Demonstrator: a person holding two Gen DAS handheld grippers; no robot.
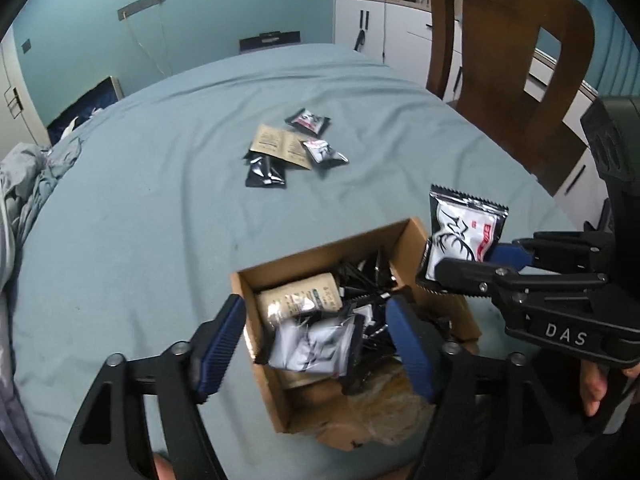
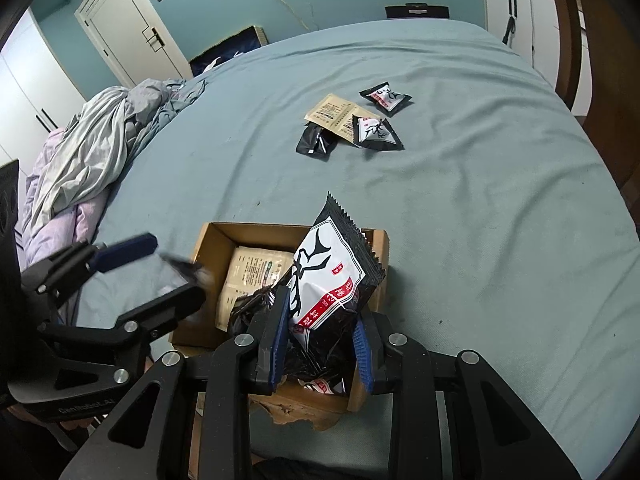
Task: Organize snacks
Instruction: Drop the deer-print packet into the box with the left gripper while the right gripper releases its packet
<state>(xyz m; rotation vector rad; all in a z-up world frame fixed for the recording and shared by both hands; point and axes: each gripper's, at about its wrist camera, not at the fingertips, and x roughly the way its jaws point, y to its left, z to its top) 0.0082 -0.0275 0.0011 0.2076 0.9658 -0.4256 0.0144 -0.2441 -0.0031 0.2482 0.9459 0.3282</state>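
Observation:
An open cardboard box [image 1: 316, 254] [image 2: 260, 227] sits on the blue-grey bed sheet, holding tan and black-and-white snack packets. My left gripper [image 1: 316, 344] hangs open just above the box; a black-and-white packet [image 1: 316, 346] lies in the box below its gap, and the pads do not press it. From the right wrist view the left gripper [image 2: 160, 276] shows at the box's left edge, with a blurred dark shape at its tips. My right gripper [image 2: 320, 344] [image 1: 464, 264] is shut on a black-and-white packet [image 2: 328, 272] [image 1: 464, 228], held upright over the box's right side.
Further out on the sheet lies a small pile: a tan sachet [image 1: 278, 146] [image 2: 332, 114] and three black packets [image 1: 266, 174] [image 2: 382, 132]. Crumpled bedding [image 2: 100, 148] is heaped at the left. A wooden chair [image 1: 504, 60] and white cabinets [image 1: 360, 24] stand beyond the bed's right edge.

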